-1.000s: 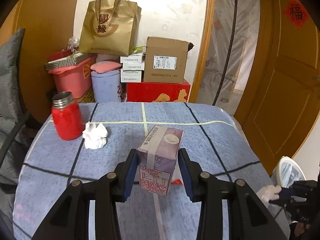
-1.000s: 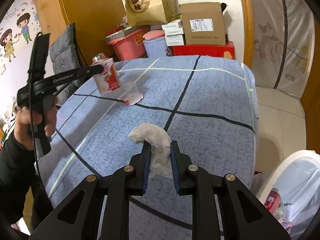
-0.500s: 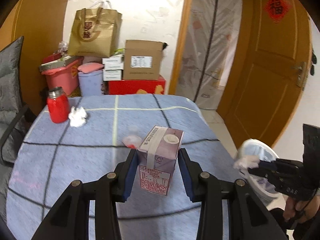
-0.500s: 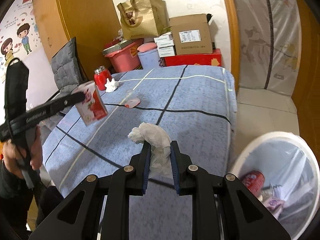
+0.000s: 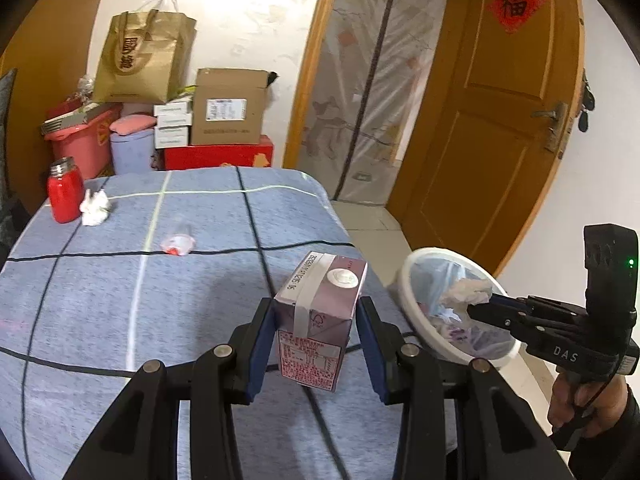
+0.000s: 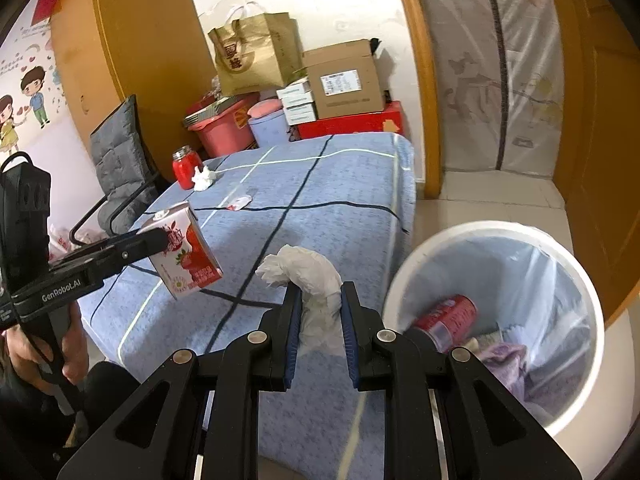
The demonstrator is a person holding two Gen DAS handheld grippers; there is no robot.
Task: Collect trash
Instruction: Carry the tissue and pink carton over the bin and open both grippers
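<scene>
While both grippers are loaded:
left gripper point(image 5: 316, 344): clamps one boxy carton point(image 5: 318, 320)
right gripper point(image 6: 318, 328): pinches one crumpled tissue point(image 6: 308, 280)
bin point(image 6: 500, 232): one, round, plastic-lined

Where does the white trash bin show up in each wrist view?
Left wrist: trash bin at right, beside the table, behind the right gripper holding tissue.
Right wrist: trash bin at lower right, a red can inside.
Shared landmark: cardboard box.

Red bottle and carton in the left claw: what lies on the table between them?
In the left wrist view, a crumpled tissue beside the red bottle, then a small wrapper; nearer the carton, bare cloth.
</scene>
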